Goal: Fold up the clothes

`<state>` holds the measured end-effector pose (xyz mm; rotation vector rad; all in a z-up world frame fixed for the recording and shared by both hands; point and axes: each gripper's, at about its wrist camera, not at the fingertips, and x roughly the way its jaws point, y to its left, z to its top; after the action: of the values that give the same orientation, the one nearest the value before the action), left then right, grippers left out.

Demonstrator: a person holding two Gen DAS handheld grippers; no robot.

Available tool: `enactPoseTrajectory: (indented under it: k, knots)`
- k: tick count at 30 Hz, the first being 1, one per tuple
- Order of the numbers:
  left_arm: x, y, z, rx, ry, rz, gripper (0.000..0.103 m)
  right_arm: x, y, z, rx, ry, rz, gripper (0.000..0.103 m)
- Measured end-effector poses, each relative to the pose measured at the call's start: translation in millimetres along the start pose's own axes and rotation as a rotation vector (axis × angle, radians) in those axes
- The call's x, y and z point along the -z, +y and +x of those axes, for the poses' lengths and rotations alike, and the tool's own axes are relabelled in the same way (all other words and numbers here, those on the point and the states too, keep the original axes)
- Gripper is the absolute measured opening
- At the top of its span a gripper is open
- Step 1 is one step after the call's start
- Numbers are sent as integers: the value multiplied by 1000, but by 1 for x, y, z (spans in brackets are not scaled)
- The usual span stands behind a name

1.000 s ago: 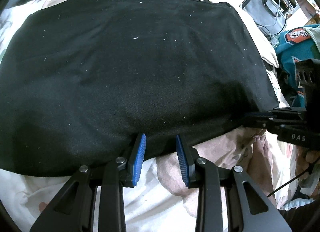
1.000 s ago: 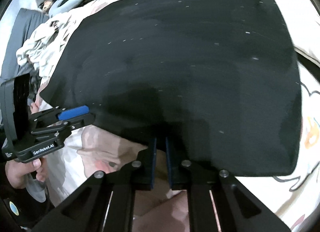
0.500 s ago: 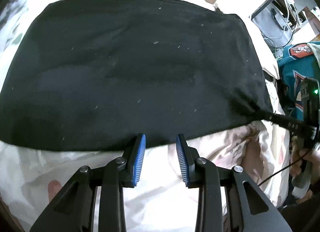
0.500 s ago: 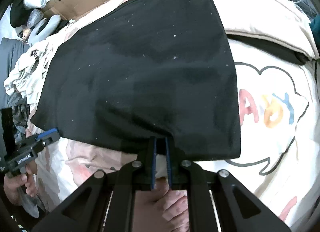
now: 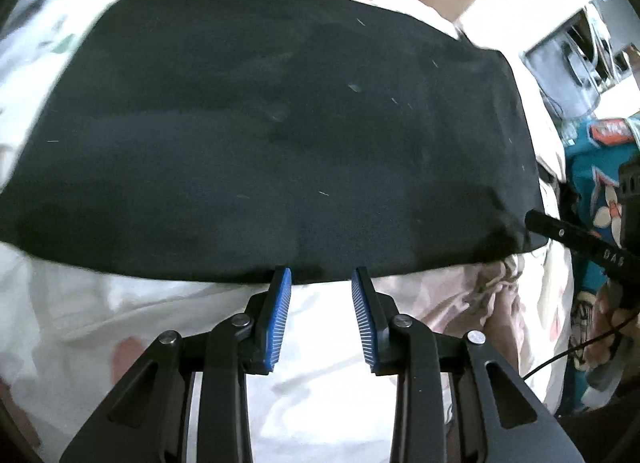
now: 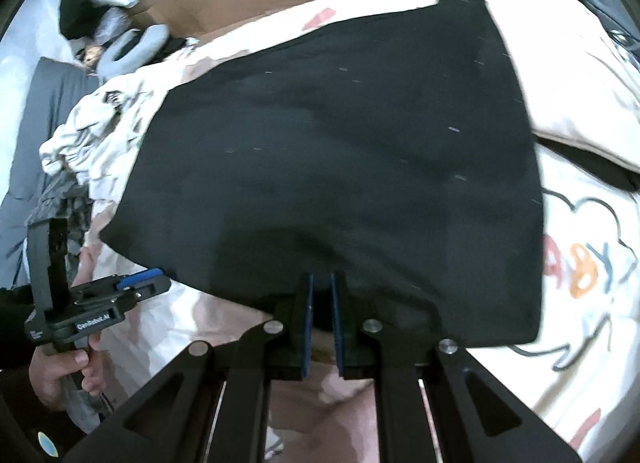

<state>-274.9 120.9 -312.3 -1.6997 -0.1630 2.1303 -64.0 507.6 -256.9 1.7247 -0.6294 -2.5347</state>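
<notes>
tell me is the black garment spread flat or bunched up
Spread flat. The black garment lies smooth on the bedding with straight edges; only its near edge puckers where the right gripper pinches it.

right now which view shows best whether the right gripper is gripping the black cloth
The right wrist view: the right gripper sits centred, its jaws nearly shut on the near hem of the black cloth. The left wrist view shows only its dark tip at the cloth's right corner, too sidelong to judge.

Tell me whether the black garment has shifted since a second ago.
Yes. The black garment has slid left off the printed blanket, uncovering its cloud drawing in the right wrist view.
</notes>
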Motion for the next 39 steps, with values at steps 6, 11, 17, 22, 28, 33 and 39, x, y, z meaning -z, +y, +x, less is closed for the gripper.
enactPoseTrajectory:
  k: [6, 11, 17, 22, 28, 33, 39]
  knots:
    - [-1, 46, -23, -42, -13, -122, 32, -14, 25, 15, -36, 2, -46, 7]
    - [0, 68, -32, -59, -31, -177, 32, -17, 44, 21, -74, 23, -128, 7]
    - [1, 85, -38, -85, -85, -212, 32, -19, 66, 36, -114, 54, -176, 7]
    - [1, 82, -32, -82, -92, -186, 32, -17, 88, 56, -144, 99, -221, 7]
    - [-3, 80, -13, -103, -76, -156, 31, -14, 110, 77, -190, 143, -276, 7]
    - [-3, 93, -5, -139, -64, -181, 32, -11, 121, 95, -196, 172, -307, 7]
    - [-5, 121, -20, -190, -84, -254, 32, -8, 117, 105, -172, 198, -306, 7]
